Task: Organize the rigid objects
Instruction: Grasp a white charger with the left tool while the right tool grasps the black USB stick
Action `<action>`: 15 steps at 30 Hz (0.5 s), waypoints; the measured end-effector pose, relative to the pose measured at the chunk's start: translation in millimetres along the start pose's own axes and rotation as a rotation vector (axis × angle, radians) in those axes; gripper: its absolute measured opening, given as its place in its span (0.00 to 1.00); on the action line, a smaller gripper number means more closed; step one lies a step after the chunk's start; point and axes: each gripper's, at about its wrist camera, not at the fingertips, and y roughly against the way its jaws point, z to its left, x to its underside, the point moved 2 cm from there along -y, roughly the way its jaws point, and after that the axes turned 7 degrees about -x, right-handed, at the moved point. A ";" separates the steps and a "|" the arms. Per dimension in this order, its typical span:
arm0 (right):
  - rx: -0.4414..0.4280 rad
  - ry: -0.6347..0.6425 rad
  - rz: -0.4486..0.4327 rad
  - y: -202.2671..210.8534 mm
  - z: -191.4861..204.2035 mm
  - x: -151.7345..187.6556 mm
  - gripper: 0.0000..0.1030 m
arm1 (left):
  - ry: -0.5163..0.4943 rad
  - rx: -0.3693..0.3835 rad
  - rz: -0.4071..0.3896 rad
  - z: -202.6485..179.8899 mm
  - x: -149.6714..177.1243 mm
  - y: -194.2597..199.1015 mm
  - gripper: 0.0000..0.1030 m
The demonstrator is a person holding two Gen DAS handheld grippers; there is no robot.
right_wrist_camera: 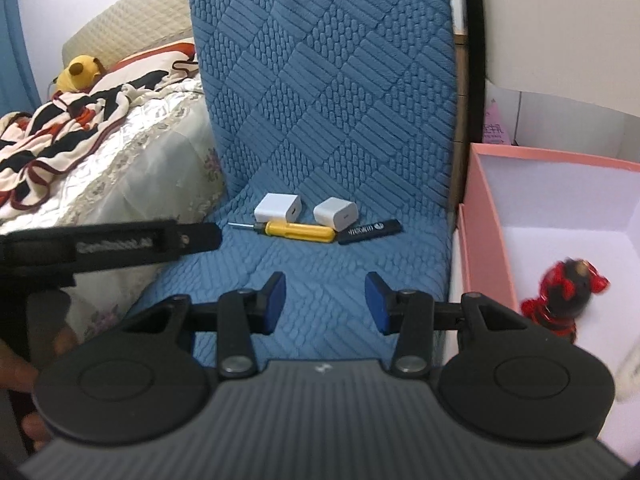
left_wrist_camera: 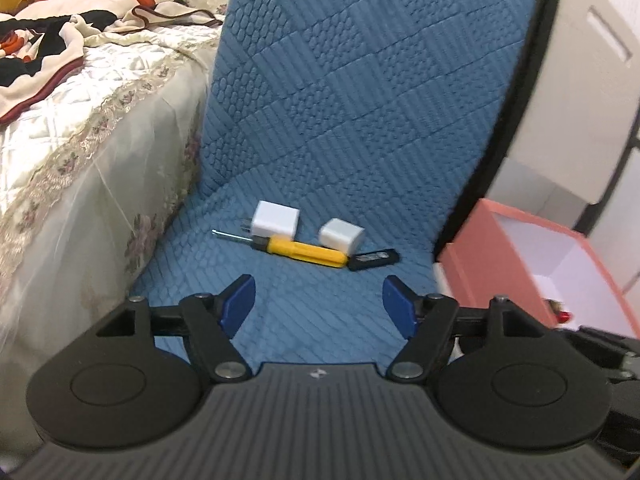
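On the blue quilted chair seat [left_wrist_camera: 312, 320] lie two white charger cubes [left_wrist_camera: 276, 220] [left_wrist_camera: 341, 234], a yellow screwdriver [left_wrist_camera: 298, 249] in front of them and a black flat stick [left_wrist_camera: 374, 259] at its right end. They also show in the right wrist view: chargers [right_wrist_camera: 278, 208] [right_wrist_camera: 334, 212], screwdriver [right_wrist_camera: 294, 231], black stick [right_wrist_camera: 370, 232]. My left gripper [left_wrist_camera: 319, 304] is open and empty, short of the objects. My right gripper [right_wrist_camera: 325, 300] is open and empty, also short of them. A pink box [right_wrist_camera: 486, 240] stands to the right and holds a red and black figure [right_wrist_camera: 568, 300].
A bed [left_wrist_camera: 80, 128] with a quilted cover and a blanket lies to the left. The chair's blue backrest [left_wrist_camera: 360, 80] rises behind the objects. A white cabinet [left_wrist_camera: 580, 80] stands behind the pink box [left_wrist_camera: 504, 272]. The left gripper's body [right_wrist_camera: 100, 246] crosses the right wrist view at left.
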 end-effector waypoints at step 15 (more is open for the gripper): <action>-0.020 0.060 0.066 -83.6 -18.0 -12.8 0.66 | 0.030 -0.022 0.108 32.1 -21.5 -114.0 0.72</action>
